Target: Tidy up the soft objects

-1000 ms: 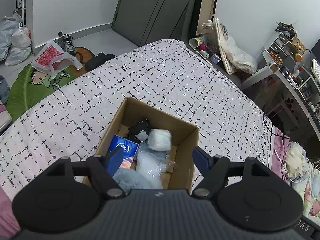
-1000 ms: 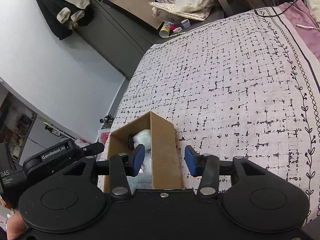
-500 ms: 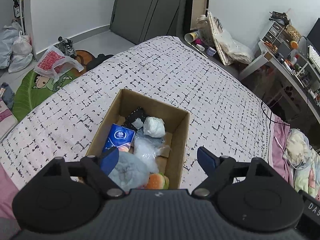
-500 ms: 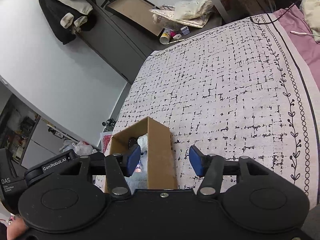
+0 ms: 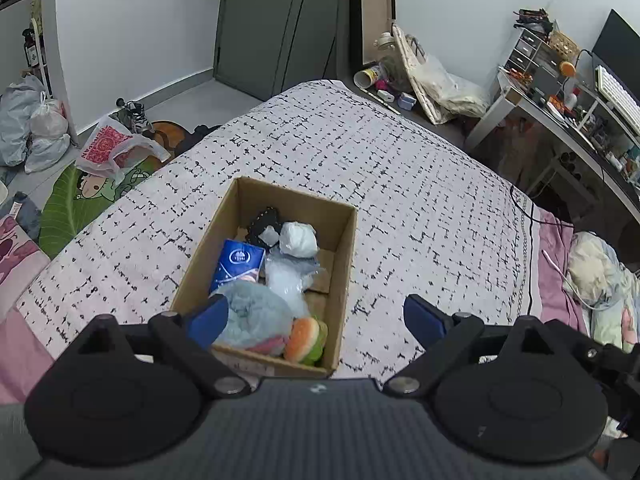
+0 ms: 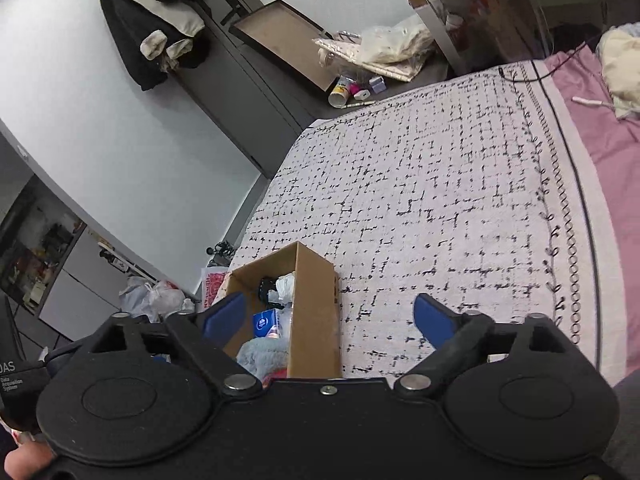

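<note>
An open cardboard box (image 5: 344, 256) sits on the patterned bed cover (image 5: 400, 184). Inside lie a grey-blue fluffy toy (image 5: 256, 312), a burger plush (image 5: 306, 338), a blue tissue pack (image 5: 238, 264), a clear plastic bag (image 5: 286, 276), a white wad (image 5: 298, 238) and a black item (image 5: 262, 220). My left gripper (image 5: 316, 318) is open and empty, above the box's near end. My right gripper (image 6: 330, 318) is open and empty, with the box's right wall (image 6: 316, 308) between its fingers from above. The box's contents also show in the right wrist view (image 6: 266, 322).
The bed's pink edge with a cable (image 5: 532, 216) and bedding (image 5: 600, 276) lies to the right. A desk (image 5: 560, 108) stands beyond it. Bags (image 5: 116, 148) and a green mat (image 5: 72, 204) lie on the floor at left. A dark wardrobe (image 5: 280, 28) is at the back.
Both grippers have risen and pulled back from the box and have opened wider. More of the box's inside shows, including the burger plush.
</note>
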A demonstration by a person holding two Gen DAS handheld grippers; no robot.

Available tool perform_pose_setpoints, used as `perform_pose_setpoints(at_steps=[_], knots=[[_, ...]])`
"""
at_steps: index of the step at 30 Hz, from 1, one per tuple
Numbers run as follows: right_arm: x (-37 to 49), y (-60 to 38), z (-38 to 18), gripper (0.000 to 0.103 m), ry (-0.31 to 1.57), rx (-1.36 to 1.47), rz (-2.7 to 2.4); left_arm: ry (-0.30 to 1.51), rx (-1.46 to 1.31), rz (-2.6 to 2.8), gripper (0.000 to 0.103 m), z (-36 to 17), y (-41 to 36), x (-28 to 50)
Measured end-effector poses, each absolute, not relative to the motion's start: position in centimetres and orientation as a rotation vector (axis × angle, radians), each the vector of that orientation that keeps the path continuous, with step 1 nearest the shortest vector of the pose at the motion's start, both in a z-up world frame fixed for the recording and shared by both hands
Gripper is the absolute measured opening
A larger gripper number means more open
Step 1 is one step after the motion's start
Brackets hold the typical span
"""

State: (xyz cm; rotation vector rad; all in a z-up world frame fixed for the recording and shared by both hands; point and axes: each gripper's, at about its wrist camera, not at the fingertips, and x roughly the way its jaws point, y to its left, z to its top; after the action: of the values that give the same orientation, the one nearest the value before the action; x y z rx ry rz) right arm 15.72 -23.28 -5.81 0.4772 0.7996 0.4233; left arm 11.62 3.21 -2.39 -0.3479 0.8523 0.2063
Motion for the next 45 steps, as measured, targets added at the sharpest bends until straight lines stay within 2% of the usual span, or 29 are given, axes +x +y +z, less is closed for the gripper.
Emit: perform_pose_setpoints(at_steps=[5,19,45], knots=[[14.7,-24.2,-4.9,0.103,0.778,0.455,0.42,0.855,-0.33,0.206,0.1,-1.9,2.3,10.5],[12.0,-24.5,-1.7,0.103,0.768,0.257,0.422,0.837,-0.255,0.18,0.1,0.5,0.6,7.1],[8.7,-24.7,-0.2,0.103,0.756,0.157,0.45,0.806,-0.233,0.133,0.1,1.7,0.0,2.3]])
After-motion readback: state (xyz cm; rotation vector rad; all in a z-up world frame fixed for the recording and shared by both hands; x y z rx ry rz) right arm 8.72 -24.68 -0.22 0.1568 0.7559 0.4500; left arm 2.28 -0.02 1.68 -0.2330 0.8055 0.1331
